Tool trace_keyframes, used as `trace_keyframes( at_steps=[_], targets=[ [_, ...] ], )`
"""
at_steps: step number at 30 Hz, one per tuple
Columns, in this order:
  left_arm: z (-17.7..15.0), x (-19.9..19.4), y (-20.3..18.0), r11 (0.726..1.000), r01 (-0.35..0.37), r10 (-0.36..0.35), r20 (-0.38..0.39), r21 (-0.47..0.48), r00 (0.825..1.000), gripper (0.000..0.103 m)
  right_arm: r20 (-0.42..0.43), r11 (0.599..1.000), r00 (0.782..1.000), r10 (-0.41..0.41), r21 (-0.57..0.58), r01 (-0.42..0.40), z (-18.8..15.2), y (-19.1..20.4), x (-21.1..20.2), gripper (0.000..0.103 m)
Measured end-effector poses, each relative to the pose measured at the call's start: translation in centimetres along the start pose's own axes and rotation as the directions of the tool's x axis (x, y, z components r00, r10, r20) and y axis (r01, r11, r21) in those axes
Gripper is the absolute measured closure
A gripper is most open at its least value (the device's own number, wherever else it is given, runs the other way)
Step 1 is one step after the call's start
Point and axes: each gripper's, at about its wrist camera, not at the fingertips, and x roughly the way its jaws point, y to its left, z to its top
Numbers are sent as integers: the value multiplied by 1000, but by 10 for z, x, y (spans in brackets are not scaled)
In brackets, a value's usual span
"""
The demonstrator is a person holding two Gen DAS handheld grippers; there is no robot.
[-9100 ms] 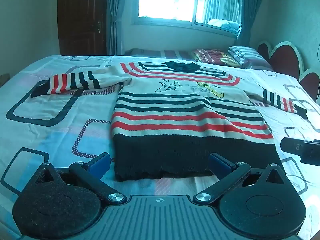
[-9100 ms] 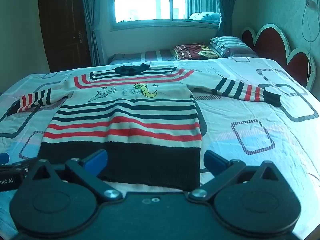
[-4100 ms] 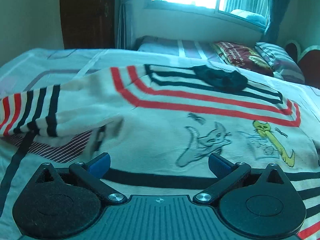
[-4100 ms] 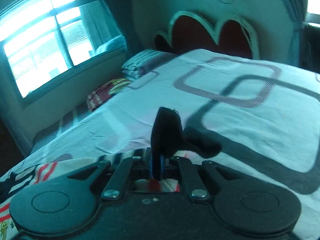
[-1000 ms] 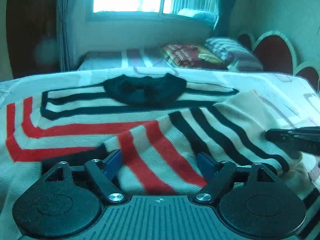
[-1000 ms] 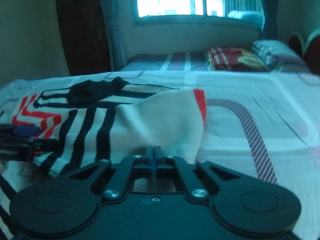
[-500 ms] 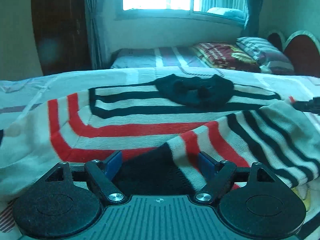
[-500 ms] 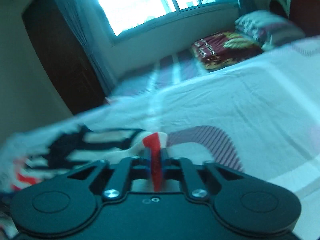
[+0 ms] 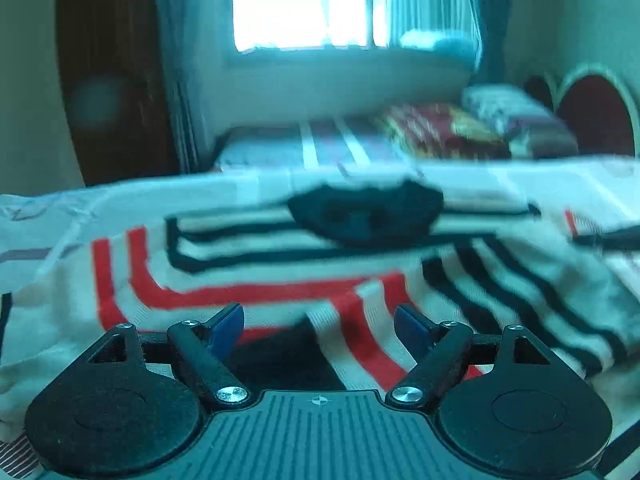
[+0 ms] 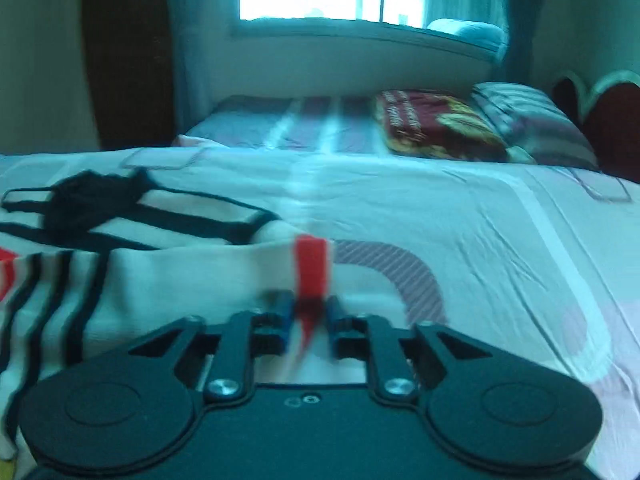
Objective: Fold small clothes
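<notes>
A cream knitted sweater [image 9: 248, 272] with red and dark stripes and a dark collar [image 9: 364, 216] lies on the bed. Its striped right sleeve [image 9: 500, 300] is folded across the chest. My left gripper [image 9: 319, 326] is open just above the sleeve's cuff end, holding nothing. My right gripper [image 10: 308, 320] has its jaws a little apart around a red-striped fold of the sweater [image 10: 310, 268] at its right shoulder edge; the view is blurred. The sweater's collar [image 10: 92, 200] shows to the left there.
The bed sheet [image 10: 500, 248] with grey rounded-square patterns stretches to the right. Pillows [image 10: 440, 128] and a scalloped headboard [image 10: 608, 116] lie at the back right. A window [image 9: 304, 4] and dark door [image 9: 116, 80] are behind.
My right gripper's jaws have parted slightly around the red-striped fold and the view has levelled. My left gripper stays open and has shifted slightly over the folded sleeve.
</notes>
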Motion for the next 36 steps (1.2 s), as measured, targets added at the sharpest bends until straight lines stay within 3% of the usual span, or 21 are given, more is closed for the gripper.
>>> trace_keyframes(
  at_steps=[1, 3, 6, 8, 10, 12, 15, 17, 19, 22, 25, 26, 27, 28, 29, 33, 34, 36],
  targets=[
    [-1, 10, -2, 1000, -17, 18, -59, 16, 998, 21, -10, 1000, 1000, -21, 12, 22, 3, 0, -4, 79],
    [1, 5, -4, 1000, -25, 25, -15, -7, 1000, 21, 42, 1000, 999, 21, -16, -21, 5, 13, -23, 84],
    [14, -4, -23, 996, 95, -95, 81, 2, 992, 21, 75, 990, 992, 98, -110, -89, 5, 44, -33, 86],
    [22, 7, -38, 982, 190, -190, 36, 8, 981, 21, 45, 985, 991, 126, -121, -120, 7, 58, -23, 87],
    [21, 28, -48, 966, 257, -256, -70, 2, 964, 21, 0, 986, 995, 101, -132, -100, 5, 66, -8, 86],
    [16, 28, -53, 975, 211, -208, -51, 75, 977, 21, 4, 988, 996, 86, -126, -85, 1, 68, -4, 86],
    [12, 15, -39, 979, 188, -188, -6, 78, 982, 21, 24, 988, 993, 117, -101, -114, 3, 71, -21, 82],
    [3, 21, -25, 977, 201, -199, -42, 64, 979, 20, 38, 982, 989, 144, -128, -138, -2, 78, -31, 82],
    [3, 22, -17, 973, 225, -223, -42, 58, 974, 18, -34, 981, 994, 102, -160, -106, -12, 86, -18, 83],
    [8, 14, -8, 971, 239, -238, -42, 24, 970, 18, -27, 990, 997, 72, -123, -75, -9, 92, -24, 83],
    [0, -5, 10, 976, 218, -218, -14, -18, 976, 18, 91, 992, 988, 122, -33, -119, -2, 94, -61, 73],
    [-6, -6, 13, 981, 194, -194, -19, -22, 981, 18, 95, 995, 991, 98, -39, -95, -5, 98, -62, 71],
    [-12, -3, 14, 984, 177, -177, -57, -8, 983, 18, 49, 997, 997, 51, -64, -48, -8, 103, -53, 72],
    [-16, -3, 15, 986, 169, -168, -57, 13, 984, 18, -27, 997, 999, 24, -74, -26, -14, 107, -38, 75],
    [-17, -7, 15, 987, 161, -160, -44, 26, 986, 18, -46, 998, 999, 27, -58, -30, -21, 106, -33, 75],
    [-18, -20, 28, 989, 147, -147, -8, 13, 989, 18, 3, 999, 1000, 26, -43, -26, -21, 108, -59, 75],
    [-21, -16, 30, 990, 138, -138, -35, 23, 990, 18, 30, 999, 999, 37, -38, -36, -23, 108, -68, 73],
    [-27, -11, 36, 989, 145, -144, -41, 11, 989, 14, -12, 998, 1000, 0, -66, -1, -32, 113, -63, 72]
  ],
)
